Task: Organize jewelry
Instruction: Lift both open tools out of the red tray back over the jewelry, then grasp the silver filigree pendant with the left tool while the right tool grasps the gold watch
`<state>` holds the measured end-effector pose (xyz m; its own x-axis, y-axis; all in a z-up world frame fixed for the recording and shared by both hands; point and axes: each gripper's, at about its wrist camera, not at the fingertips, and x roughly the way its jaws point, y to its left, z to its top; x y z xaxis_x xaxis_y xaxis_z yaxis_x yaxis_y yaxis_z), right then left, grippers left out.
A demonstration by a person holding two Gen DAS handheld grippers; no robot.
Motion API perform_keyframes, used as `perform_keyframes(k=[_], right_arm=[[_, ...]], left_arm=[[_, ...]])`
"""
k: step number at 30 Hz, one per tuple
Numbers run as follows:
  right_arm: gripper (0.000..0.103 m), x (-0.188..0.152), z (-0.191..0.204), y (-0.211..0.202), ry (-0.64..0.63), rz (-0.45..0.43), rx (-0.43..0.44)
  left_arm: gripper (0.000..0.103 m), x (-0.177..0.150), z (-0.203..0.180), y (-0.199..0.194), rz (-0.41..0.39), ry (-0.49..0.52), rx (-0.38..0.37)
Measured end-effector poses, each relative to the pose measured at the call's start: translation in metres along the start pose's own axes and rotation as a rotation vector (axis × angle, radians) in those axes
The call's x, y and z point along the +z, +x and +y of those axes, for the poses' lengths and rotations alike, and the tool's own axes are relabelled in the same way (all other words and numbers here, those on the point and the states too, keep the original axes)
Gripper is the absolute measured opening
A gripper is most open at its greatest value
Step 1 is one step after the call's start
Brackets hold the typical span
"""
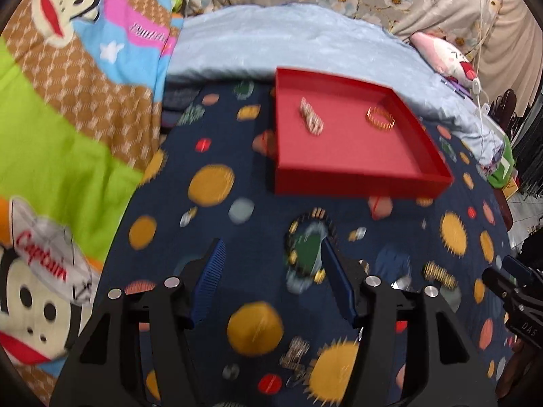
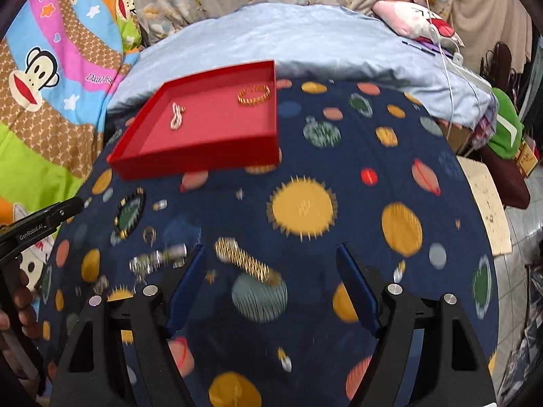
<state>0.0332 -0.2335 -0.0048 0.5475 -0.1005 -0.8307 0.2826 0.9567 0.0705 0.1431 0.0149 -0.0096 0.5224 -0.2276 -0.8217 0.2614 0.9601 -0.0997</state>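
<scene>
1. You are holding the left gripper (image 1: 271, 271) low over the dark planet-print cloth (image 1: 210, 224), angled forward and down, with its blue-padded jaws spread wide and nothing between them.
2. You are holding the right gripper (image 2: 269, 271) in much the same pose, jaws spread wide and empty. From the left wrist view its black body is showing at the right edge; from the right wrist view the left one is showing at the left edge, with your hand (image 2: 20, 305) wrapping its handle.
3. A gold mesh bracelet (image 2: 247, 264) is lying flat on the cloth in the gap between the right gripper's fingers, touching neither pad.
4. Just to the left of that gap, a silver chain piece (image 2: 157, 259) is lying on the cloth; motion blur is hiding its detail.
5. A dark beaded bracelet (image 2: 128, 213) is lying in an oval farther out on the cloth, close to the left gripper's right finger in the left wrist view.
6. Beyond it, the red tray (image 2: 200, 156) is sitting on the cloth, well apart from both grippers.
7. Inside the tray, a pearl-like white strand (image 2: 176, 118) is lying toward the left and a gold bangle (image 2: 254, 95) near the far right corner, the two apart.
8. Behind the tray a pale blue quilt (image 2: 288, 40) is bunching up.
</scene>
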Motion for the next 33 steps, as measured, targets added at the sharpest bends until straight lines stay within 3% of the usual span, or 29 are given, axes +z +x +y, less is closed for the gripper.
perform_keyframes(k=[6, 13, 25, 27, 33], right_arm=[[0.075, -0.024, 0.004, 0.001, -0.008, 0.03, -0.01], [0.075, -0.032, 0.013, 0.001, -0.025, 0.042, 0.006], [0.075, -0.03, 0.009, 0.008, -0.026, 0.047, 0.004], [0.075, -0.026, 0.009, 0.016, -0.037, 0.049, 0.011], [0.075, -0.009, 0.019, 0.042, -0.12, 0.043, 0.015]], left_arm=[[0.057, -0.037, 0.018, 0.003, 0.077, -0.056, 0.001], [0.057, -0.065, 0.002, 0.011, 0.134, -0.034, -0.028], [0.056, -0.075, -0.019, 0.019, 0.129, 0.026, -0.024], [0.053, -0.075, -0.02, 0.018, 0.126, 0.032, -0.023], [0.025, -0.075, -0.021, 0.017, 0.13, 0.041, -0.048]])
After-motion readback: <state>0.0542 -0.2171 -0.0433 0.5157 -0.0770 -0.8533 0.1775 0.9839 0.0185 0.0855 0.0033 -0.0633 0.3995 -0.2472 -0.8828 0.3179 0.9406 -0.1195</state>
